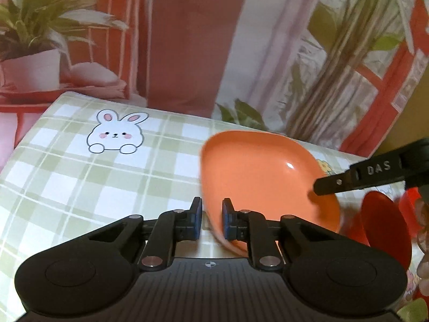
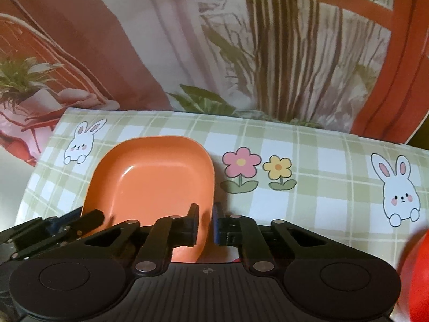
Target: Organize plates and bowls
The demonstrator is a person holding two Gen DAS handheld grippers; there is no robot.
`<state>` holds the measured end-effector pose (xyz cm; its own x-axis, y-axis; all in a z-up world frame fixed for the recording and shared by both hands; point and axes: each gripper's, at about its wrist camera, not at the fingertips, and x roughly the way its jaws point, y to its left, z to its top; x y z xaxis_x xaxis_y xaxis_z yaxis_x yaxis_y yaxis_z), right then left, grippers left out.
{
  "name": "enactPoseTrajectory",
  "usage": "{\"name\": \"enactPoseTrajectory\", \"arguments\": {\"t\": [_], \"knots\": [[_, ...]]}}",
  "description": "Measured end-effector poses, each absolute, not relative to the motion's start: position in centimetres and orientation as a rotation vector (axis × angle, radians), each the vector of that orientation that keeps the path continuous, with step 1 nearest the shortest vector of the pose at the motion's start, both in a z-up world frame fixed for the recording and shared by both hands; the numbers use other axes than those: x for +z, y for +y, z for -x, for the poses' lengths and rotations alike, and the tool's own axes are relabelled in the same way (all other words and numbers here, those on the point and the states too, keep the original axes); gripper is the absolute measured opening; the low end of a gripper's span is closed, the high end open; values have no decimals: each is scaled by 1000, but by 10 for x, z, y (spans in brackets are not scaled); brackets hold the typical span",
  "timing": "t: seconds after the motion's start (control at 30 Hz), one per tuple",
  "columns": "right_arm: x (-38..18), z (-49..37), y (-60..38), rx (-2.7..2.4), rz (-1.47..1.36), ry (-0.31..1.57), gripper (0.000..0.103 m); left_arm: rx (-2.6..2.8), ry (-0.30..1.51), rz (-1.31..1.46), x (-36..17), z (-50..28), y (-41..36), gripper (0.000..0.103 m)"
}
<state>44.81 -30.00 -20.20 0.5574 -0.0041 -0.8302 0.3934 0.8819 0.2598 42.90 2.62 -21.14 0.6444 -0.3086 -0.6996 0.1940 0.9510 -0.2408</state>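
Note:
An orange rounded-square plate (image 1: 262, 177) is held tilted above the green checked tablecloth (image 1: 80, 177). My left gripper (image 1: 211, 218) has its jaws close together around the plate's left rim. My right gripper (image 2: 205, 224) is shut on the plate's (image 2: 152, 179) near right rim, and it shows in the left wrist view (image 1: 370, 177) reaching in from the right. My left gripper shows at the lower left of the right wrist view (image 2: 59, 228). A red dish (image 1: 386, 228) stands on edge to the right.
A printed backdrop with plants and red frames (image 1: 187, 40) hangs behind the table's far edge. Rabbit (image 2: 399, 190) and flower (image 2: 241, 169) prints mark the cloth. A red object (image 2: 418, 276) sits at the right edge of the right wrist view.

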Motion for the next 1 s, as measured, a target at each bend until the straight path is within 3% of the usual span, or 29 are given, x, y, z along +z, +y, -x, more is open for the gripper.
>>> {"name": "enactPoseTrajectory", "arguments": {"t": [0.6, 1.0], "knots": [[-137, -399, -258, -141, -503, 835, 9, -224, 739, 110, -140, -368, 58, 14], [-82, -312, -246, -73, -484, 718, 9, -223, 693, 150, -82, -295, 50, 14]]}}
